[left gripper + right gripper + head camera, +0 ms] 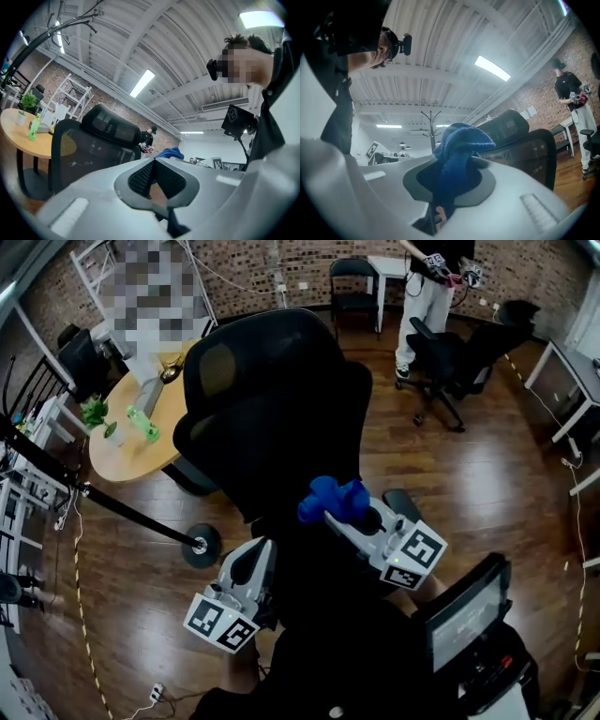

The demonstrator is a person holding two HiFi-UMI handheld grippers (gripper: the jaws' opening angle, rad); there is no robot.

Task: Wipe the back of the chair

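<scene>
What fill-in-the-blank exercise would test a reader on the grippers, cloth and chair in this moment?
1. The right gripper is shut on a ____ cloth.
2. The left gripper has its jaws together and holds ____.
3. The chair in front of the person is ____ in colour.
4. The bottle on the round table is ____ in colour.

Missing words: blue; nothing; black; green.

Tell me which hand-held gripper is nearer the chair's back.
Right. The right hand-held gripper, shut on the blue cloth, sits at the lower edge of the chair back; the left hand-held gripper, shut and empty, hangs lower, nearer the person.
</scene>
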